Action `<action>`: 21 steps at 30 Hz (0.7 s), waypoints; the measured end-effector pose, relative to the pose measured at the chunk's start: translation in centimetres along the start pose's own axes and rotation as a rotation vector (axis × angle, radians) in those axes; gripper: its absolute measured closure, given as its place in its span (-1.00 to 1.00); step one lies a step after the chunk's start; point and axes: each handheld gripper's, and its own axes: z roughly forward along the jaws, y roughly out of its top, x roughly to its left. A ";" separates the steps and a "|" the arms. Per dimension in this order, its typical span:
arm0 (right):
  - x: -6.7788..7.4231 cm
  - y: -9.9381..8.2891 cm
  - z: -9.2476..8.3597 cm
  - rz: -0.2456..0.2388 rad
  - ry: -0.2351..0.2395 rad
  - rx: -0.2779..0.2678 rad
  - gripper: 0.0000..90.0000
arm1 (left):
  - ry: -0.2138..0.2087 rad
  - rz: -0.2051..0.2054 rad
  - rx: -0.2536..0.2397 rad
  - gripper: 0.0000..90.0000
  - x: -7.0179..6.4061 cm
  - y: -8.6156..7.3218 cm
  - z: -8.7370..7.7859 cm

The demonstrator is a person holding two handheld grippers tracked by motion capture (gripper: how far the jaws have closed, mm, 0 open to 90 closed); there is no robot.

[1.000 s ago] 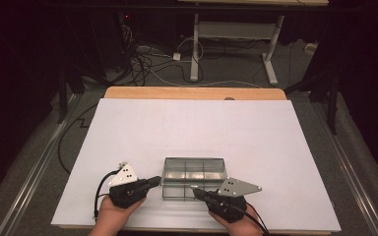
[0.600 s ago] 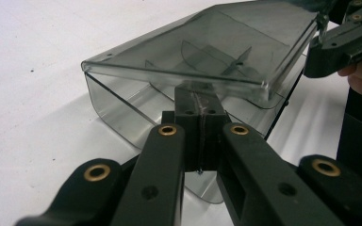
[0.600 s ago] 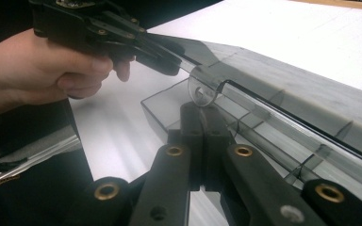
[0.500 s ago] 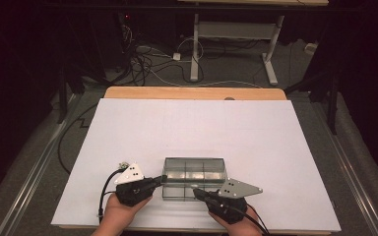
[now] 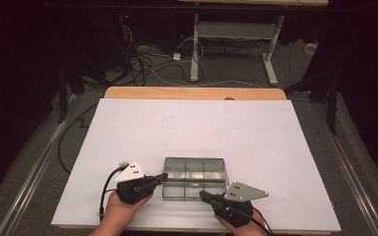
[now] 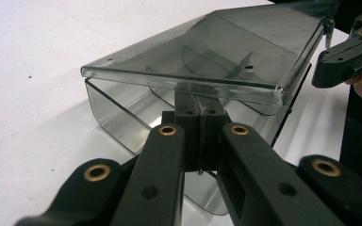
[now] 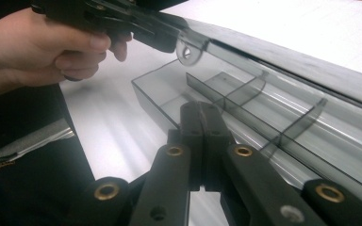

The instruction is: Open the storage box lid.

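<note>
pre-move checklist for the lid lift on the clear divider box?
1. Left hand-held gripper shut, tips under the lid edge: ok.
2. Right hand-held gripper shut, tips against the box front wall: ok.
3. Lid raised off the tray at the left end: ok.
4. Compartments empty: ok.
5. Box fully on the white mat: ok.
6. Hinge condition: cannot tell.

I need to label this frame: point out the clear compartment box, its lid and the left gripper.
clear compartment box (image 5: 177, 192): high view, front wall.
lid (image 6: 226, 52): left gripper view, flat top face of the raised lid.
left gripper (image 5: 162, 177): high view, jaw tips at the box's left end.
</note>
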 end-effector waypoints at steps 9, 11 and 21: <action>-1.1 -0.8 -1.2 0.015 -0.059 0.008 1.00 | -0.001 -0.003 -0.011 0.95 0.1 0.1 -0.2; -1.4 -0.9 -1.4 0.027 -0.072 0.007 1.00 | -0.001 -0.001 -0.015 0.95 0.1 0.1 -0.2; -2.7 -1.5 -2.6 0.063 -0.140 0.011 1.00 | -0.003 -0.022 -0.036 0.95 0.7 0.4 0.0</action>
